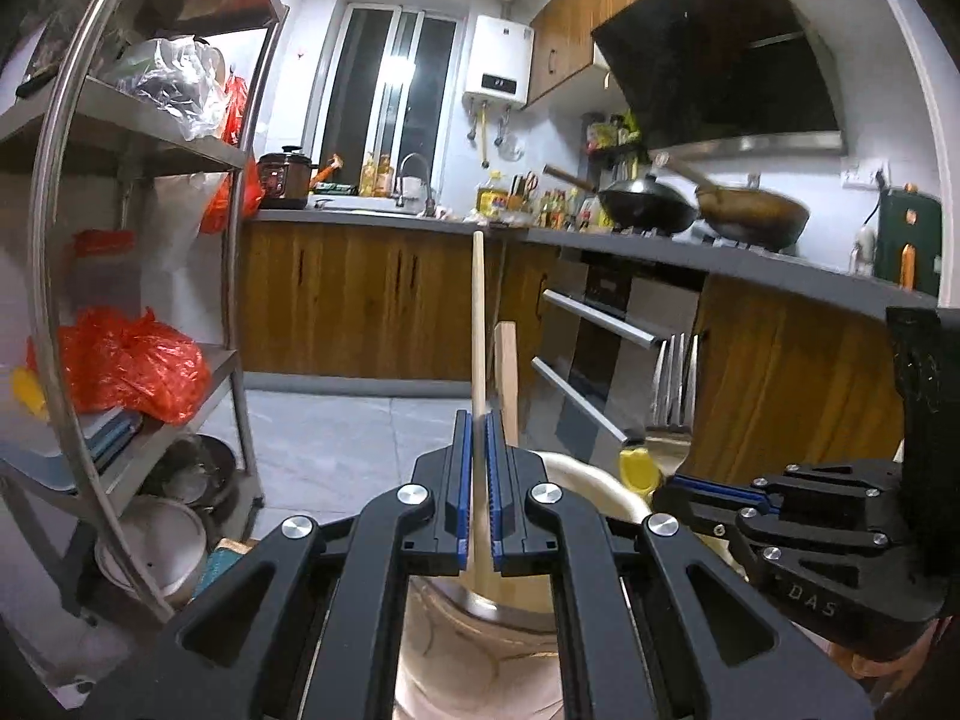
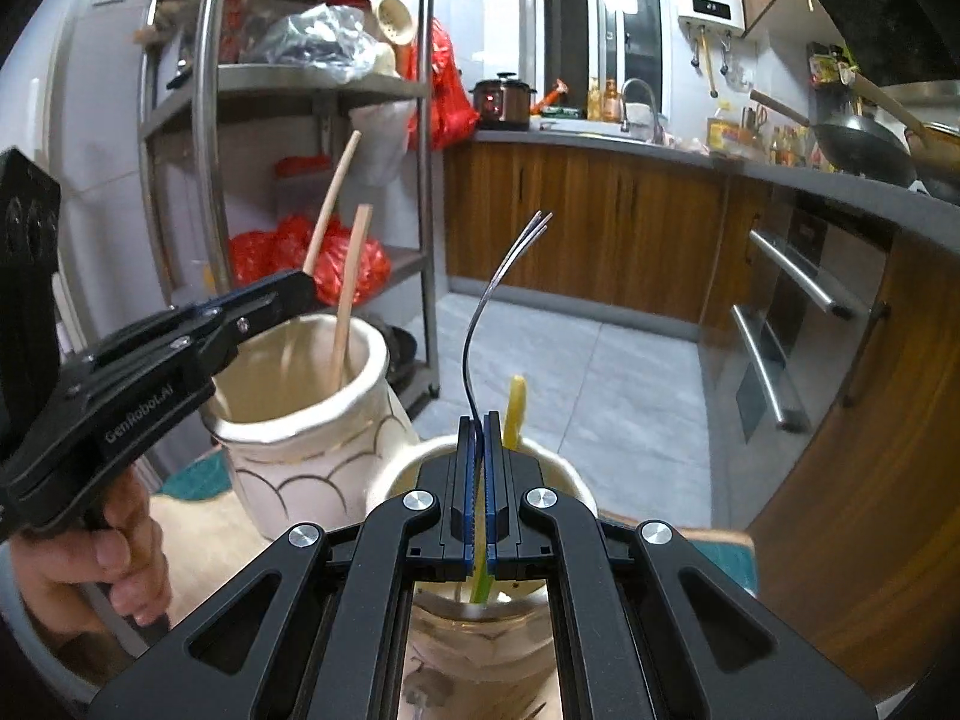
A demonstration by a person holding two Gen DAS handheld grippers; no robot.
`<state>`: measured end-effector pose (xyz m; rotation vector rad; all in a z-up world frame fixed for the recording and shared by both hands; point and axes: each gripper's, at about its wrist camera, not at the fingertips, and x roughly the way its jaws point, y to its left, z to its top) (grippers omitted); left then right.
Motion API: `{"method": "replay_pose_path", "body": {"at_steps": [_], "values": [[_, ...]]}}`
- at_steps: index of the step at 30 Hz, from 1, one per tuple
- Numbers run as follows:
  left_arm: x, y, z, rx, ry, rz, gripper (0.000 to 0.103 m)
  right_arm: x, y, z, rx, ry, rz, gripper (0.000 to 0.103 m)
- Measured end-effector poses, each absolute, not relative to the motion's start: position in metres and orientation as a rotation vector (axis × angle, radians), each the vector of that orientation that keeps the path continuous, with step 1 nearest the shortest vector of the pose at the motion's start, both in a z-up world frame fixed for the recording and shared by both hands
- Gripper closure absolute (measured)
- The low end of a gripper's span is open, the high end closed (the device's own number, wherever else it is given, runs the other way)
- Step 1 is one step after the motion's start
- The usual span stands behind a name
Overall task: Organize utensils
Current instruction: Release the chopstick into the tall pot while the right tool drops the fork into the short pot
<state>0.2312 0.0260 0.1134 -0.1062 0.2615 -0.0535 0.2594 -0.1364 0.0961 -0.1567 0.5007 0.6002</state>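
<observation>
The left hand-held gripper [image 1: 478, 480] is pressed together on a long wooden utensil [image 1: 478, 324], pinching its handle low down while the lower end reaches into the tall ceramic jar [image 2: 300, 420]. A second wooden handle [image 2: 350, 300] stands in that jar, just beside the held one. The right hand-held gripper [image 2: 478, 480] is clamped on a thin dark metal utensil [image 2: 486, 312], apparently a fork, prongs up, its lower end over the mouth of the shorter cream holder [image 2: 564, 474], which stands touching or just beside the jar, on its right. A yellow utensil [image 2: 515, 414] already sits in that holder.

The main risk, as I judge it, is a release before either piece is seated: the long wooden handle could lean hard against the jar's rim and tip out. The fork, with its weight high, could catch on the yellow utensil and not drop fully into the holder. With both grippers crowded beside the jar, one could also knock the other's container.
</observation>
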Motion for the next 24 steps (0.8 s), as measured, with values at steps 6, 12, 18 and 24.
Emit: {"method": "replay_pose_path", "body": {"at_steps": [6, 12, 18, 24], "values": [[0.2333, 0.0218, 0.1103, -0.079, 0.286, -0.044, 0.099, 0.2627, -0.1369, 0.0920, -0.150, 0.536, 0.604, 0.099], [0.2334, 0.0201, 0.1092, -0.058, 0.288, -0.032, 0.099, 0.2658, -0.1372, 0.0938, -0.138, 0.554, 0.605, 0.099], [0.2341, 0.0186, 0.1096, -0.057, 0.289, -0.035, 0.097, 0.2674, -0.1385, 0.0939, -0.133, 0.557, 0.606, 0.099], [0.2293, 0.0188, 0.1115, -0.049, 0.266, -0.034, 0.070, 0.2679, -0.1392, 0.0921, -0.133, 0.562, 0.603, 0.099]]}}
